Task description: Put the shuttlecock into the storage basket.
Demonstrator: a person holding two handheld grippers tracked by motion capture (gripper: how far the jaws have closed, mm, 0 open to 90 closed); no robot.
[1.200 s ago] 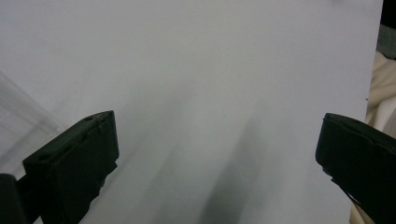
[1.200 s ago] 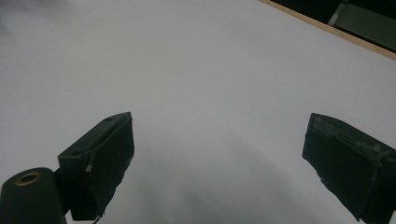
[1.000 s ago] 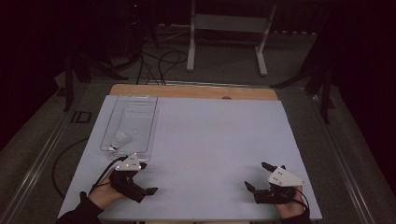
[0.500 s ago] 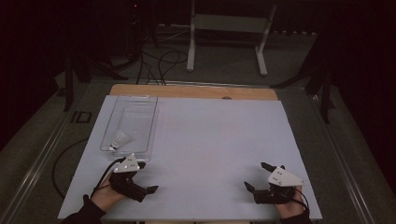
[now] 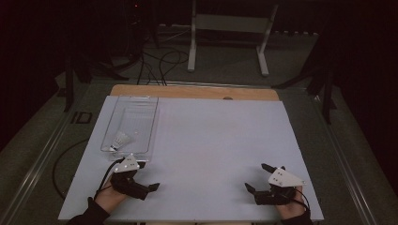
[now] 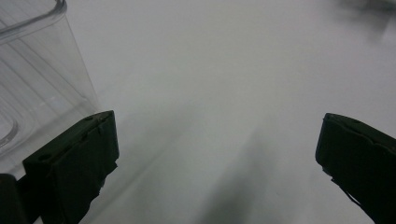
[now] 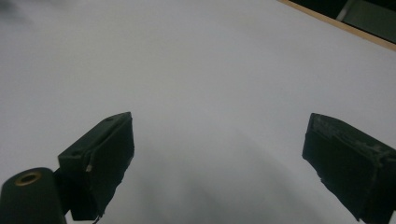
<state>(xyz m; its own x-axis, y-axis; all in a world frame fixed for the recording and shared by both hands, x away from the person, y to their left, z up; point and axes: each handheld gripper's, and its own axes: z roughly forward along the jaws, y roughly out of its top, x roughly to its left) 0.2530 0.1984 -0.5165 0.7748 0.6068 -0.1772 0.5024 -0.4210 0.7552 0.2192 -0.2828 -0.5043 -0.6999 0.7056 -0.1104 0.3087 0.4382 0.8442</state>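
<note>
Resting low on the white table [image 5: 211, 140], the left gripper [image 5: 149, 187] and right gripper [image 5: 256, 180] are being held wide apart, empty. A shuttlecock [image 5: 120, 140], small and blurred, is lying inside the clear bin [image 5: 152, 126], whose wall is being cropped in the left gripper view.

"What is on the white table [image 5: 206, 140]?"
"A clear box [image 5: 130, 123] with a shuttlecock [image 5: 119, 141] inside; the left gripper [image 5: 141, 187] sits just below it, jaws apart; the right gripper [image 5: 259, 180] rests far across, jaws apart too."
</note>
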